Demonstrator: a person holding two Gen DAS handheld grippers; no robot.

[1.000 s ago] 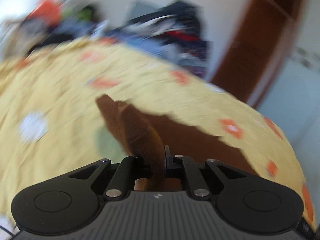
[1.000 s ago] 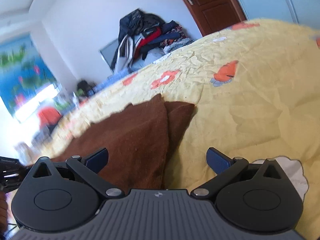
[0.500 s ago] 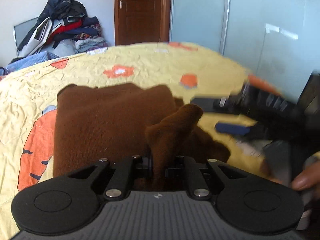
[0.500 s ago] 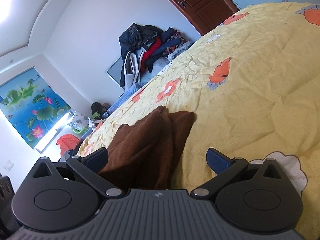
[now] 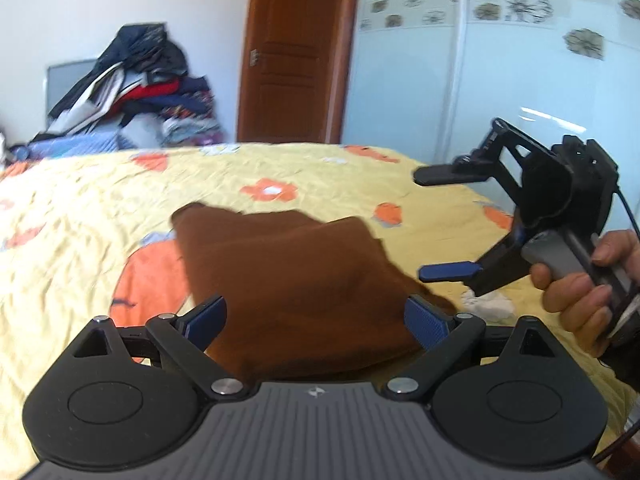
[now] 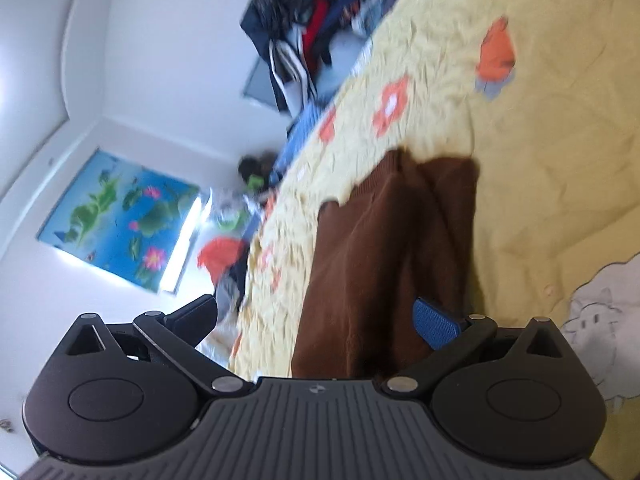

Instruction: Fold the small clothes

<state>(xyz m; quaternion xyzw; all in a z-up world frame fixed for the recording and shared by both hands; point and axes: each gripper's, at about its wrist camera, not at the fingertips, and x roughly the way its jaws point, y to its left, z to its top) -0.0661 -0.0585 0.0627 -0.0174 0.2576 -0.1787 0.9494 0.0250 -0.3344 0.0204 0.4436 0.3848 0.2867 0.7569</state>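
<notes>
My left gripper (image 5: 316, 316) is opening its fingers, releasing the brown garment (image 5: 296, 272) on the bed (image 5: 80, 216). My right gripper (image 6: 316, 320) is spread wide and empty. Withdrawing low risks a finger snagging the fold.

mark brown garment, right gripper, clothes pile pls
brown garment (image 5: 296, 272): left wrist view, middle of the folded cloth.
right gripper (image 5: 444, 224): left wrist view, midway between its fingertips.
clothes pile (image 5: 136, 88): left wrist view, centre of the heap.

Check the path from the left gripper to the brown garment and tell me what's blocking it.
Nothing visible blocks it. The left gripper, jaws opening, sits directly over the brown garment on the yellow bedspread; the right gripper hangs off to the side.
</notes>
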